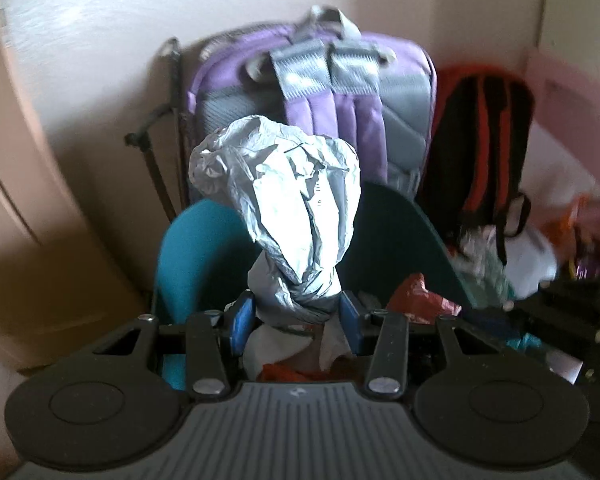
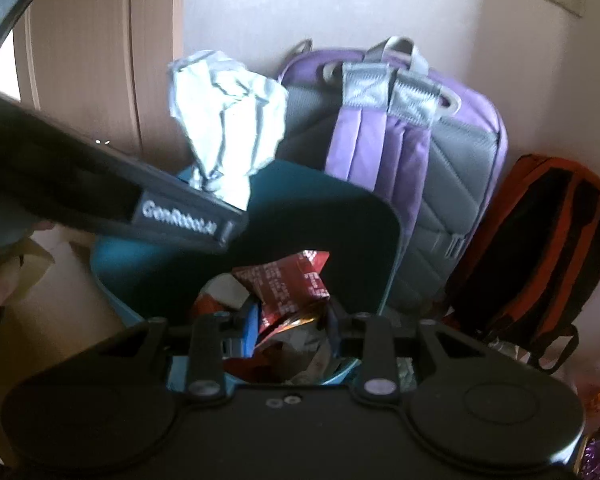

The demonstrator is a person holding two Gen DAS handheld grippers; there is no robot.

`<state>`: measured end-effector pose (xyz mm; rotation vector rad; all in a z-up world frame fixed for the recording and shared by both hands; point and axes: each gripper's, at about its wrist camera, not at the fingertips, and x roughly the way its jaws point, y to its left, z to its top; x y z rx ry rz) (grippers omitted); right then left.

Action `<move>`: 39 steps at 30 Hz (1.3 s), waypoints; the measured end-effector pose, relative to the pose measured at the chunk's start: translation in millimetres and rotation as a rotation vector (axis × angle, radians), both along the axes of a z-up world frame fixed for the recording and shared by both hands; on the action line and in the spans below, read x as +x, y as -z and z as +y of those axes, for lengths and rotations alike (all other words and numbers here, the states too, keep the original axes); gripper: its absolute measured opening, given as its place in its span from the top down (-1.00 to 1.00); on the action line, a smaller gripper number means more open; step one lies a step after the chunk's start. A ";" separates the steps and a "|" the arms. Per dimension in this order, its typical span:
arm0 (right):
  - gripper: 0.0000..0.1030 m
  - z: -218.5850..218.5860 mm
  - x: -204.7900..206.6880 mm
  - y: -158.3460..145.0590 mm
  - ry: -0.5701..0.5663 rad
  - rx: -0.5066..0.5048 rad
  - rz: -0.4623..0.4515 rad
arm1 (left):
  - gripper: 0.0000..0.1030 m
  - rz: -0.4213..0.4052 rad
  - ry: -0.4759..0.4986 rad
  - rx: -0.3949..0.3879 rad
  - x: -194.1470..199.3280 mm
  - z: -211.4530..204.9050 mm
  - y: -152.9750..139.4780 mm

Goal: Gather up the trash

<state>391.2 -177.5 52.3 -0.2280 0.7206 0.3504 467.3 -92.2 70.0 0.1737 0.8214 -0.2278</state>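
Observation:
My left gripper [image 1: 296,312] is shut on the twisted neck of a crumpled silver-grey plastic bag [image 1: 284,184], which puffs out above the blue pads. It hangs over a teal bin [image 1: 188,248]. In the right wrist view the same bag [image 2: 224,120] sticks up past the left gripper's black body [image 2: 140,200]. My right gripper [image 2: 292,328] is shut on a crumpled red snack wrapper [image 2: 288,280], held over the teal bin [image 2: 112,256]. More wrappers and white scraps [image 1: 284,352] lie below the fingers in the bin.
A purple-and-grey backpack [image 2: 412,152] leans on the wall behind the bin, with a black-and-orange backpack [image 2: 540,240] to its right. Loose wrappers and bags [image 1: 532,256] lie on the floor at the right. A wooden door [image 2: 84,60] stands at the left.

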 end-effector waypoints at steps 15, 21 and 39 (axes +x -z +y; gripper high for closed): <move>0.29 3.8 10.9 21.1 -0.012 -0.027 0.096 | 0.01 0.172 0.010 0.005 16.7 3.1 43.3; 0.17 3.6 9.7 20.1 0.001 -0.030 0.074 | -0.26 0.152 -0.013 -0.011 13.6 11.6 40.9; -0.10 -32.2 -48.5 -29.6 0.071 0.115 -0.089 | -0.59 -0.021 -0.071 -0.090 -58.0 31.5 -16.4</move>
